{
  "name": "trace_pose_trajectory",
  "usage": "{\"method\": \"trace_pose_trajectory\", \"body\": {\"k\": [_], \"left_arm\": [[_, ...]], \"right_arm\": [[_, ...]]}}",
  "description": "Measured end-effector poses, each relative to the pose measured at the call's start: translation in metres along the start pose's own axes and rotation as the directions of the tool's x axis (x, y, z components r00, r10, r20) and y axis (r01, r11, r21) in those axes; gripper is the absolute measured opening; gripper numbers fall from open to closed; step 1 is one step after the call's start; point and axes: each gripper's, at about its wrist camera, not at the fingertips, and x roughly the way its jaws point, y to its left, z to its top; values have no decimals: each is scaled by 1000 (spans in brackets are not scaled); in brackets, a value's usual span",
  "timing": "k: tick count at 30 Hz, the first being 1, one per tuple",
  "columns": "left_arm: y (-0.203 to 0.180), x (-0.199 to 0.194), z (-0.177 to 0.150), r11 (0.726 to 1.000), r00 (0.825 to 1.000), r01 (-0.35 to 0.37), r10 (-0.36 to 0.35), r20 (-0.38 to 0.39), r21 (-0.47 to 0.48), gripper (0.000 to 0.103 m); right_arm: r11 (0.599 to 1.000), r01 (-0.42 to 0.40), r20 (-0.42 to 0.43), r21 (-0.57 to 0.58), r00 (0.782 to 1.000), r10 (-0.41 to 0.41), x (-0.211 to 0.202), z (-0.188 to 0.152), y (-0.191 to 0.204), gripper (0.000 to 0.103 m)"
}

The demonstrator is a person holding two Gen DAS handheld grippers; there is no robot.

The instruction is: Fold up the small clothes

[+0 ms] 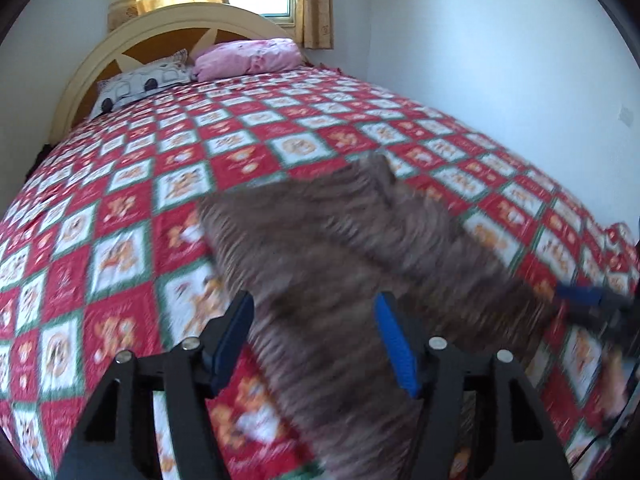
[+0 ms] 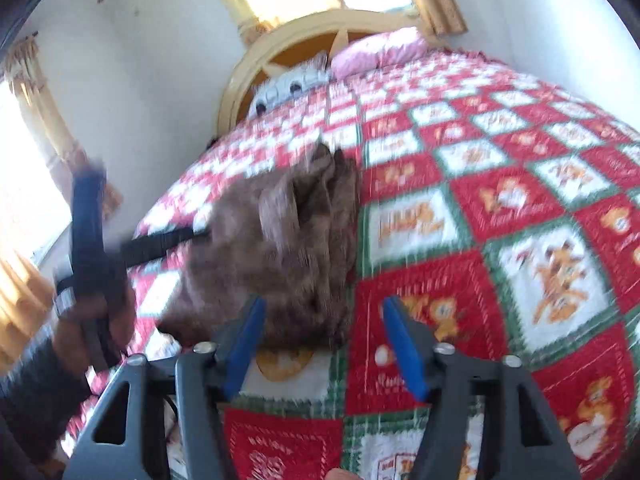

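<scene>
1. Lying on the patchwork bedspread [image 1: 132, 216], the brown striped garment [image 1: 340, 264] is spread in a blurred, rumpled sheet from the middle of the left wrist view down to 6 o'clock; in the right wrist view the same garment [image 2: 280, 256] is bunched into folds at centre-left.
2. Writing: the red squares of the bedspread [image 2: 540, 264] carry pale lettering, one near 6 o'clock seeming to read "HOLIDAY"; the rest is too blurred to read.
3. The left gripper [image 1: 316, 340] hovers with its blue-padded fingers spread wide, nothing clamped between them; the garment runs under and between the fingers toward 12 o'clock.
4. The right gripper [image 2: 324, 344] is likewise released, fingers apart, with the garment's near edge just ahead of its left finger, at about 11 o'clock, and bare bedspread ahead of its right finger.
5. Each gripper appears in the other's view: the right one at 3 o'clock by the garment's edge, the left one at 9 o'clock, one finger against the cloth.
6. Farther out, at 12 o'clock, a pink pillow [image 1: 248, 58] and a white patterned pillow [image 1: 140, 84] lean on the cream headboard [image 1: 180, 20], with yellow curtains [image 1: 316, 4] above.
</scene>
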Motion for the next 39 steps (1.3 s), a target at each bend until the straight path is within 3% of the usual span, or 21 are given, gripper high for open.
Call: {"method": "trace_pose_trajectory", "body": {"k": [4, 7, 10, 12, 13, 14, 15, 20, 23, 24, 25, 27, 28, 30, 32, 33, 34, 39], "left_arm": [[-2, 1, -20, 1000, 1000, -12, 12, 19, 7, 69], [-4, 3, -23, 1000, 999, 10, -9, 38, -22, 70], [-5, 7, -29, 1000, 998, 11, -9, 56, -25, 78], [-3, 4, -31, 999, 997, 33, -31, 70, -26, 82], [-1, 4, -32, 999, 997, 42, -40, 73, -31, 86], [1, 3, -34, 998, 996, 53, -50, 74, -39, 96], [3, 3, -36, 997, 996, 56, -52, 74, -49, 100], [11, 12, -38, 993, 997, 70, -67, 26, -94, 100], [11, 17, -39, 993, 998, 66, -67, 1, -101, 100], [10, 16, -39, 993, 998, 67, -67, 5, -102, 100], [10, 15, -40, 992, 998, 68, -68, 9, -103, 100], [11, 14, -41, 992, 998, 69, -69, 9, -107, 100], [11, 14, -42, 991, 997, 72, -71, 9, -109, 100], [12, 14, -42, 991, 997, 73, -73, 8, -111, 101], [11, 14, -42, 992, 998, 68, -68, 7, -110, 103], [11, 15, -42, 992, 998, 60, -60, 3, -109, 103], [10, 15, -42, 993, 999, 49, -50, -2, -105, 103], [8, 20, -40, 995, 999, 37, -39, -26, -88, 103]], "right_arm": [[997, 49, -7, -62, 999, -50, 12, 27, 23, 63], [995, -3, -53, -98, 999, -3, 44, 53, 44, 61], [990, 25, -134, -136, 990, -44, 89, 69, 57, 41], [982, 106, -191, -156, 972, -135, 116, 68, 56, 13], [975, 151, -210, -166, 960, -184, 126, 66, 52, 12], [972, 165, -207, -168, 958, -198, 127, 65, 48, 11], [969, 187, -194, -158, 957, -217, 126, 63, 43, 10], [964, 210, -186, -162, 953, -239, 109, 55, 36, 10], [979, 160, -171, -123, 969, -180, 101, 69, 36, 11], [979, 162, -163, -126, 970, -182, 104, 76, 39, 16], [977, 170, -151, -132, 970, -189, 106, 83, 42, 37], [986, 132, -143, -104, 979, -146, 115, 101, 44, 62], [991, 104, -158, -88, 981, -117, 125, 109, 43, 62], [985, 142, -173, -99, 972, -158, 145, 120, 41, 61], [978, 176, -195, -115, 961, -196, 167, 126, 36, 52], [978, 180, -232, -108, 952, -200, 179, 125, 32, 25], [976, 191, -258, -102, 943, -211, 187, 124, 28, 10], [960, 240, -193, -146, 945, -265, 177, 128, 28, 5]]}}
